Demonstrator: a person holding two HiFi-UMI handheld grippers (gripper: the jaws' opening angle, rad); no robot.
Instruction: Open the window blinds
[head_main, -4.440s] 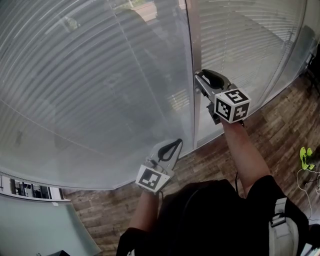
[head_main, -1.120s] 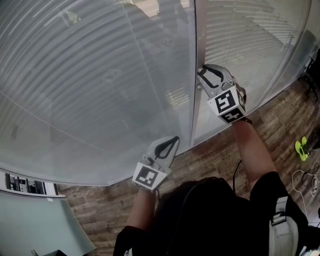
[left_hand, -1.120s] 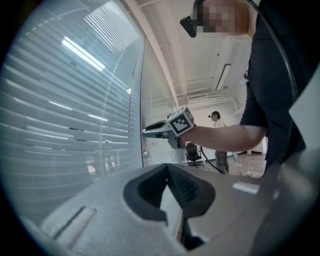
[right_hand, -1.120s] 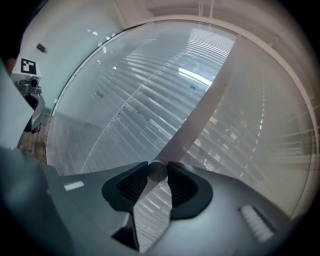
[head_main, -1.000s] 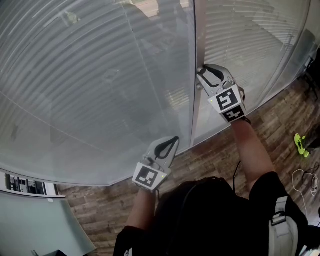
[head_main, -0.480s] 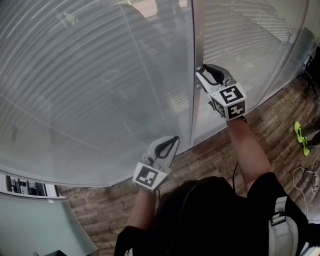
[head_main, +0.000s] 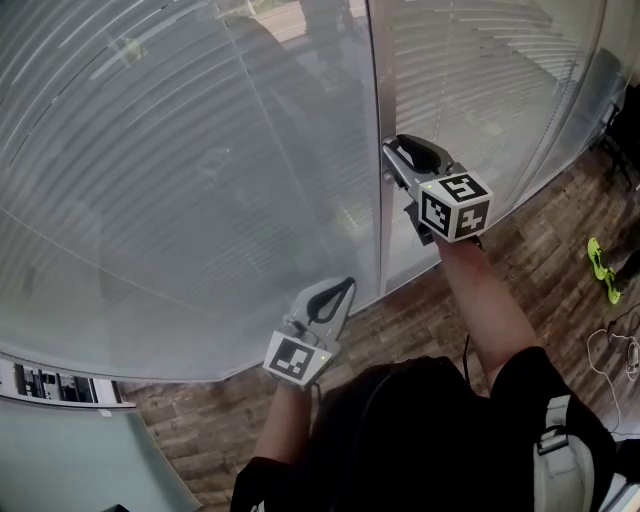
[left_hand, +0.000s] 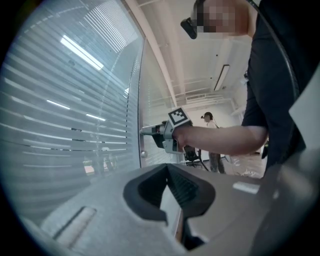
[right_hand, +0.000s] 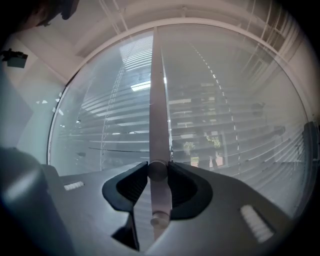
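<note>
Right gripper (head_main: 391, 158) clamps mullion (head_main: 378, 90) knob (right_hand: 158, 170); blinds (head_main: 150, 150) behind glass (head_main: 480, 100) both sides.

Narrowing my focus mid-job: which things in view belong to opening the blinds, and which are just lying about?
Job:
blinds
knob
right claw, clamped on that knob

Lying about:
green item on the floor
loose cables
left claw, idle and empty
</note>
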